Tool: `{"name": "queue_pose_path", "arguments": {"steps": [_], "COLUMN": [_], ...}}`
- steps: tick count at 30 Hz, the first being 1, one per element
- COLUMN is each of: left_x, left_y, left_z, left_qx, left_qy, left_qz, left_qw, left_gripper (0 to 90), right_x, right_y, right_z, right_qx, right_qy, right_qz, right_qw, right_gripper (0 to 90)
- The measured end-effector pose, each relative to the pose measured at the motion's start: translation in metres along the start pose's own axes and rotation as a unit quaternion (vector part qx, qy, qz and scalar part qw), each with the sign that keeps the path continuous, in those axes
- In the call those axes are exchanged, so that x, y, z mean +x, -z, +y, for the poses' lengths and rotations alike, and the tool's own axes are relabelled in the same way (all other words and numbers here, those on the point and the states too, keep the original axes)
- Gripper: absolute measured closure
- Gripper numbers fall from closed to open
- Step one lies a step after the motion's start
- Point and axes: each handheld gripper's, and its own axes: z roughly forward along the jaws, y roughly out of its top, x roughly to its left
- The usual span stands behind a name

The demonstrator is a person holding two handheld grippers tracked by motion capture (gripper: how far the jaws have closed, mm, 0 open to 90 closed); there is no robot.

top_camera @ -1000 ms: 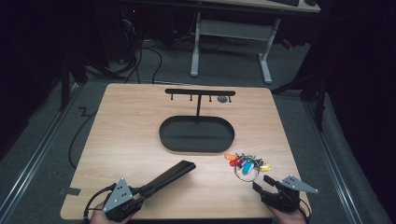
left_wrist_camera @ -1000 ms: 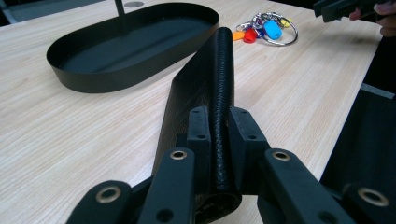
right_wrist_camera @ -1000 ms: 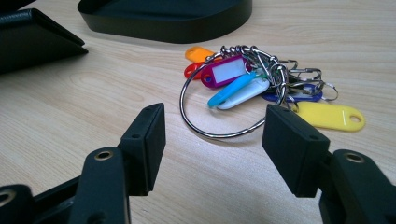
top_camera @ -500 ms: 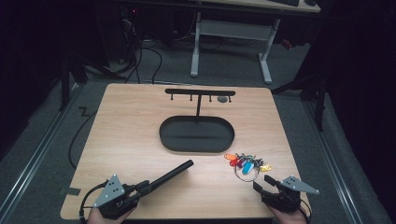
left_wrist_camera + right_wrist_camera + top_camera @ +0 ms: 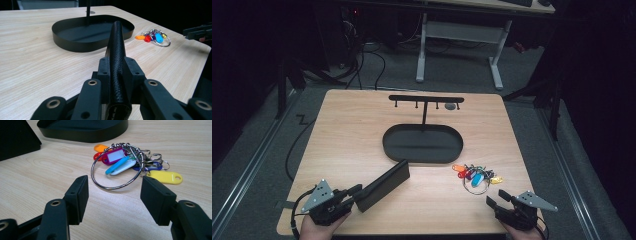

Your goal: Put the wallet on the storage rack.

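Observation:
My left gripper [image 5: 357, 192] is at the table's front left and is shut on one end of a flat black textured wallet [image 5: 384, 184]. The wallet points toward the black oval tray [image 5: 422, 157]. In the left gripper view both pads sit against the wallet [image 5: 117, 45], though the jaws have just been opening slightly. My right gripper [image 5: 494, 202] stands open at the front right. A key ring with coloured tags [image 5: 476, 176] lies on the wood just ahead of its jaws [image 5: 120, 162], and nothing is between the pads.
The tray carries an upright post with a hook bar [image 5: 426, 99] across its top, at mid-table. Cables trail off the table's left edge. Dark floor and a desk frame lie beyond the far edge.
My left gripper has shifted left with the wallet, which has rolled from nearly edge-on to showing its broad face. The right gripper and the keys have stayed put.

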Motion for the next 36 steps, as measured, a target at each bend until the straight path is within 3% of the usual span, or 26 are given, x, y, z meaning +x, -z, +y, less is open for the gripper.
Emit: {"name": "queue_pose_path", "arguments": {"steps": [4, 10, 16, 19, 27, 36], "left_x": [0.0, -0.002, -0.007, -0.008, -0.01, -0.015], "left_y": [0.0, -0.006, -0.013, -0.015, -0.023, -0.025], "left_z": [0.0, -0.002, -0.003, -0.004, -0.007, -0.003], "left_qx": [-0.001, 0.019, 0.039, 0.049, 0.081, 0.097], "left_qy": [0.003, 0.0, -0.019, -0.031, -0.054, -0.075], "left_qz": [-0.003, 0.001, 0.001, 0.01, 0.02, 0.021], "left_qw": [1.0, 0.9998, 0.9991, 0.9983, 0.9951, 0.9922], "left_gripper": [75.6, 66.6, 60.8, 58.5, 62.8, 66.1], "right_x": [0.0, -0.002, -0.003, -0.003, -0.003, -0.002], "right_y": [0.0, -0.001, -0.001, -0.001, -0.002, -0.001], "right_z": [-0.001, -0.001, -0.002, -0.002, -0.003, -0.003], "right_qx": [0.001, 0.002, 0.002, 0.002, 0.006, 0.004], "right_qy": [-0.002, -0.009, -0.009, -0.008, -0.003, -0.005], "right_qz": [0.0, 0.004, 0.004, 0.004, 0.005, 0.004], "right_qw": [1.0, 0.9999, 0.9999, 1.0, 1.0, 1.0], "right_gripper": [39.9, 39.9, 39.9, 39.9, 39.8, 39.8]}}
